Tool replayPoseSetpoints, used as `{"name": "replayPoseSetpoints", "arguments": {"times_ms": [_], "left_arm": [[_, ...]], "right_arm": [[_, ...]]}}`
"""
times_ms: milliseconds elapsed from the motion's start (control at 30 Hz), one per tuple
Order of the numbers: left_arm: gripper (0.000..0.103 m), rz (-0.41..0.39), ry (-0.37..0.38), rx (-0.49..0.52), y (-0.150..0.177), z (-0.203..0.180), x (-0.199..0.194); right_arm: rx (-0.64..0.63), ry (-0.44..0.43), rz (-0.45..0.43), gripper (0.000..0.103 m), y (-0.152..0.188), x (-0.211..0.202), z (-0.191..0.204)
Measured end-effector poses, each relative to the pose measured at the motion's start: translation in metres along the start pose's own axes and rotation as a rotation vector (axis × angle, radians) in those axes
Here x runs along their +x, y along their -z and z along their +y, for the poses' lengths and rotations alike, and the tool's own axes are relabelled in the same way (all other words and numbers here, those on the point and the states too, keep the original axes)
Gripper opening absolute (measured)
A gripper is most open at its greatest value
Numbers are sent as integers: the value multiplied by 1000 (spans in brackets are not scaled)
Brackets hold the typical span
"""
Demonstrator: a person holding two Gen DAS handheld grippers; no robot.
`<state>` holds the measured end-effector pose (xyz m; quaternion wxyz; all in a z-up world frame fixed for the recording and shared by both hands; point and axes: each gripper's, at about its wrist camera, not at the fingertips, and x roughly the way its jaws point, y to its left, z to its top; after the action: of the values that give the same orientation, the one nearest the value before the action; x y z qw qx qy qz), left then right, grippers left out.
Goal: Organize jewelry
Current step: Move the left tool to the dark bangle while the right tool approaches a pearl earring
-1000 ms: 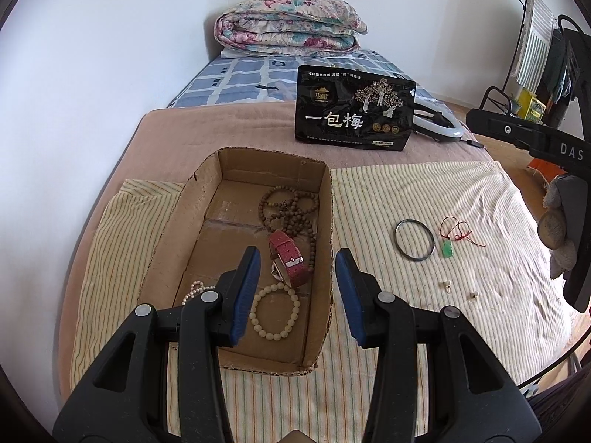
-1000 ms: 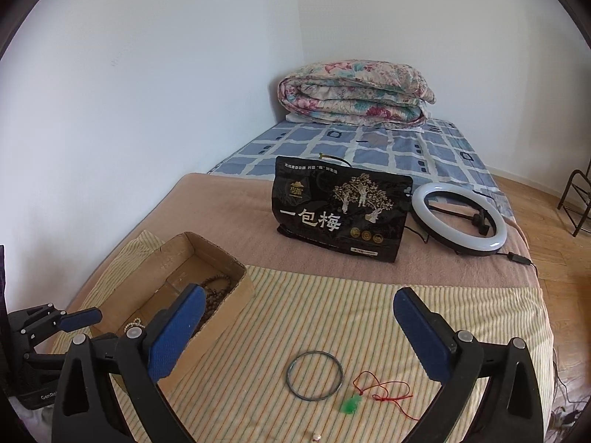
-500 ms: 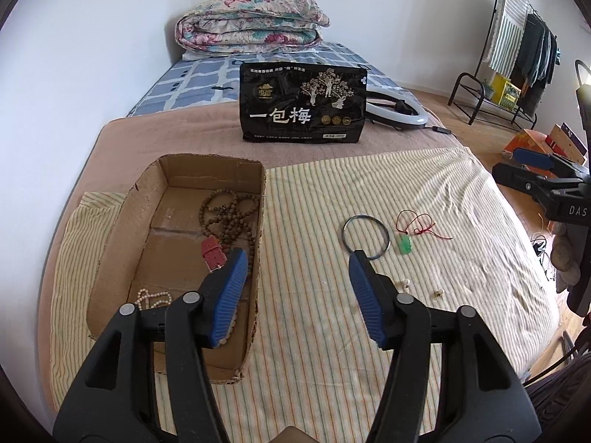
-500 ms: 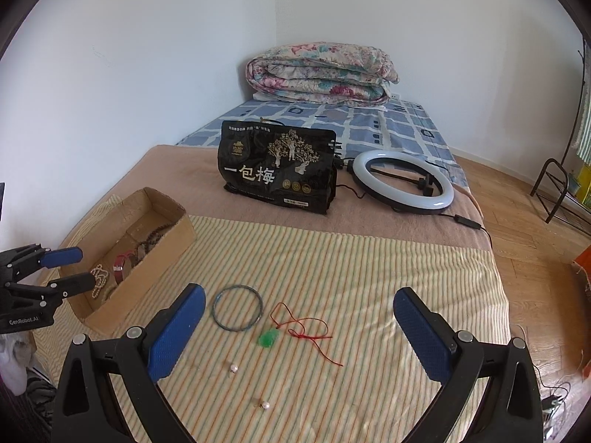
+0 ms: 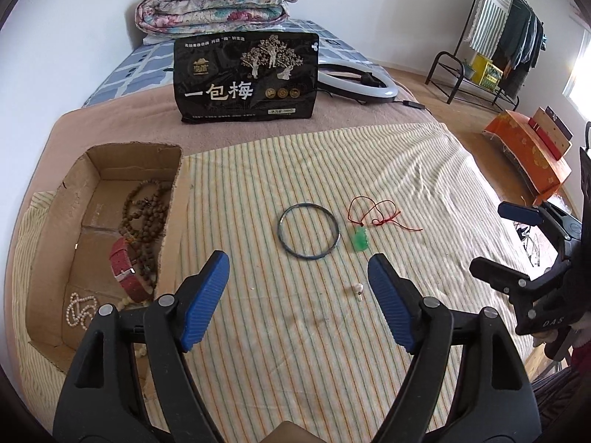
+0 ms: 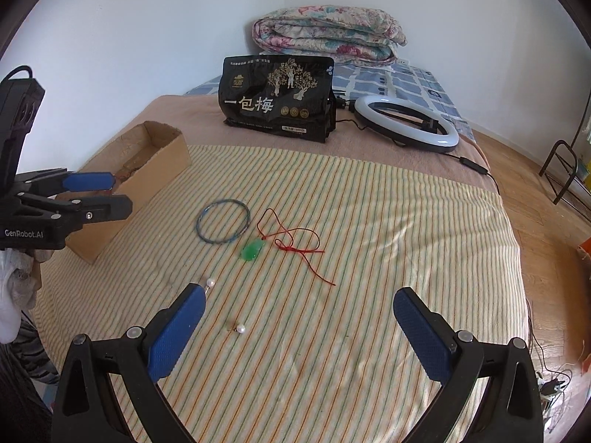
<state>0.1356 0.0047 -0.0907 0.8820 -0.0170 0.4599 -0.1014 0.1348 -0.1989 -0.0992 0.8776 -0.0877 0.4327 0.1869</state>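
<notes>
A dark bangle (image 5: 308, 230) (image 6: 222, 221), a green pendant on a red cord (image 5: 360, 240) (image 6: 252, 250) and two pearl earrings (image 6: 210, 282) (image 6: 240, 329) lie on the striped cloth. A cardboard box (image 5: 177, 199) (image 6: 162, 158) at the left holds brown beads (image 5: 146, 210), a red watch strap (image 5: 123, 269) and a pearl strand (image 5: 79, 308). My left gripper (image 5: 299, 288) is open and empty above the cloth, short of the bangle. My right gripper (image 6: 299, 317) is wide open and empty over the earrings.
A black snack bag (image 5: 245, 77) stands behind the cloth, with a ring light (image 6: 406, 122) and a folded quilt (image 5: 214, 3) beyond it. The bed edge drops to a wood floor at the right, where a clothes rack (image 5: 495, 37) and an orange box (image 5: 528, 151) stand.
My left gripper has swung right from over the box to over the cloth and opened wider. My right gripper has dropped lower and closer to the earrings.
</notes>
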Motion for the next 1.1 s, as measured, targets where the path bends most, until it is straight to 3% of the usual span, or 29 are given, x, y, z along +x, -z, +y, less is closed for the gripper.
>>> {"name": "replayPoseSetpoints", "arguments": {"times_ms": [533, 1100], "left_arm": [[80, 94, -71, 72, -2, -32, 96], [81, 116, -118, 83, -2, -22, 132]], "right_arm": [[-48, -58, 75, 98, 29, 28, 5], [-59, -88, 69, 95, 30, 40, 10]]}}
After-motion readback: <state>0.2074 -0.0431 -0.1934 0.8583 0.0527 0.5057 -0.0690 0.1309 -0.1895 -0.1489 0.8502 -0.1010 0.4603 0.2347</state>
